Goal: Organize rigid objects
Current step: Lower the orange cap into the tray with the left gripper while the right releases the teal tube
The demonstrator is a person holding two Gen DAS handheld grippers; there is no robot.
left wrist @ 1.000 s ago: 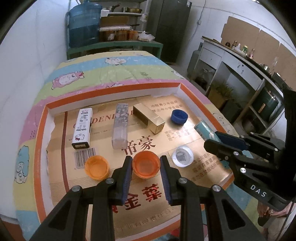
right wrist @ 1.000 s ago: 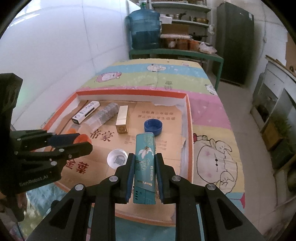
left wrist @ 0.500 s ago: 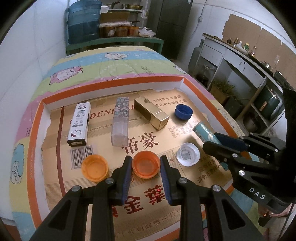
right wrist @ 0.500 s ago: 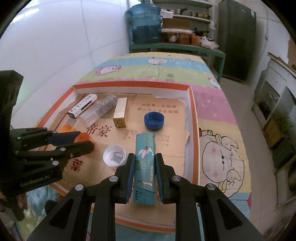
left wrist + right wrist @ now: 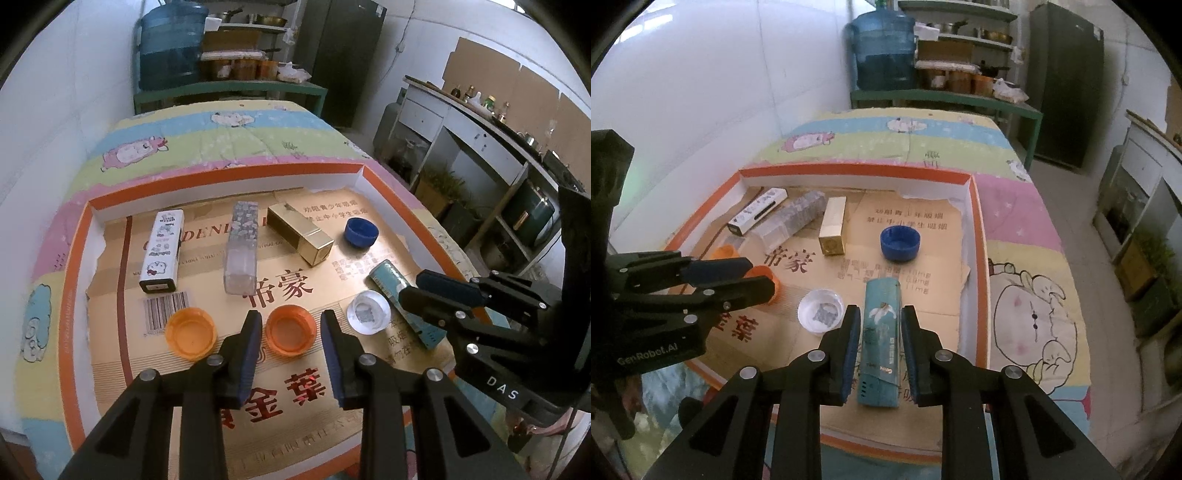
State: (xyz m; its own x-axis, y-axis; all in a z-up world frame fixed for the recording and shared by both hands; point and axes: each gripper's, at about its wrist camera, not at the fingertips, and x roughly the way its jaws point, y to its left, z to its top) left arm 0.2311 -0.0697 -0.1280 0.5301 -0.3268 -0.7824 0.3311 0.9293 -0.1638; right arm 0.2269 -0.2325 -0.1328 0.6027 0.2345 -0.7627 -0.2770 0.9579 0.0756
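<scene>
The left gripper point(image 5: 291, 334) stands with its jaws parted around an upturned orange cap point(image 5: 291, 333), a thin gap showing on each side between the blue pads and the cap's rim, so nothing is squeezed. A second, paler orange cap point(image 5: 190, 333) lies just beside the left finger, outside the jaws. The right gripper point(image 5: 876, 345) is likewise spread, its fingers flanking a teal box point(image 5: 880, 338) that lies flat and lengthwise between them on the cardboard, with slim gaps at either pad; the box extends beyond the fingertips toward the far wall of the tray. A clear round lid point(image 5: 819, 311) sits just left of the right gripper's left finger, between the two tools. Farther in, a blue cap point(image 5: 900, 243) rests open side up, well apart from both grippers. Along the far side of the orange-rimmed tray point(image 5: 221, 176) lie a gold box point(image 5: 300, 234), a clear patterned box point(image 5: 242, 246) and a white cartoon-printed box point(image 5: 162, 251), side by side but apart.
</scene>
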